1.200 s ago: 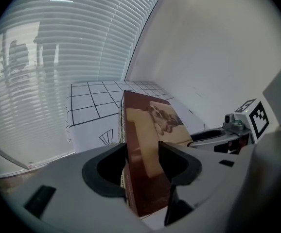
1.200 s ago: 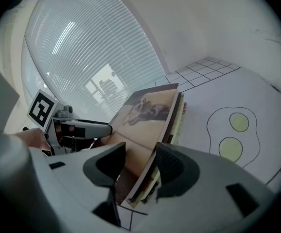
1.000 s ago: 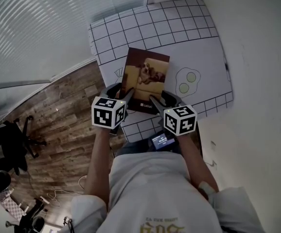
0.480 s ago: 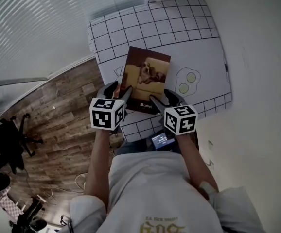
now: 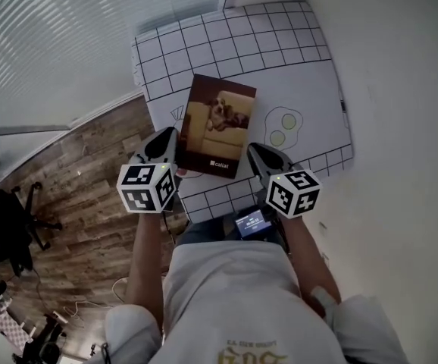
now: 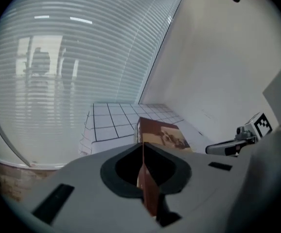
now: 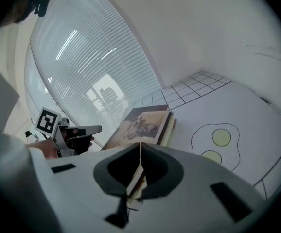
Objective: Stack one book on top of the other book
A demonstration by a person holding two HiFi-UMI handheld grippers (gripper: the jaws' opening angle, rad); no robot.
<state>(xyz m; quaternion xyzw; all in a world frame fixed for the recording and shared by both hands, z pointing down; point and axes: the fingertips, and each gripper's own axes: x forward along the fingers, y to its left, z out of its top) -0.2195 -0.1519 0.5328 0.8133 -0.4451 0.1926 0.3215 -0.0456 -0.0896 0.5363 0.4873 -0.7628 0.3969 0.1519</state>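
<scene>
A book with a dog on its brown cover (image 5: 217, 126) lies on top of a second book (image 7: 170, 124) on the white gridded mat (image 5: 226, 44). My left gripper (image 5: 166, 136) hovers just off the stack's near left corner. My right gripper (image 5: 252, 150) hovers off its near right corner. Both pairs of jaws have just been closing and now stand shut with nothing between them. In the left gripper view the shut jaws (image 6: 143, 147) point at the book (image 6: 165, 132). The right gripper view shows its jaws (image 7: 140, 147) meeting in front of the stack (image 7: 143, 123).
A fried-egg drawing (image 5: 283, 127) is printed on the mat to the right of the books. A small lit screen (image 5: 252, 222) sits at the table's near edge. Wooden floor (image 5: 90, 173) lies left of the table, and window blinds (image 6: 58, 81) stand behind it.
Both grippers have drawn back from the book's near corners toward me and spread apart. Their jaws were open and are now shut. The stack stays on the mat.
</scene>
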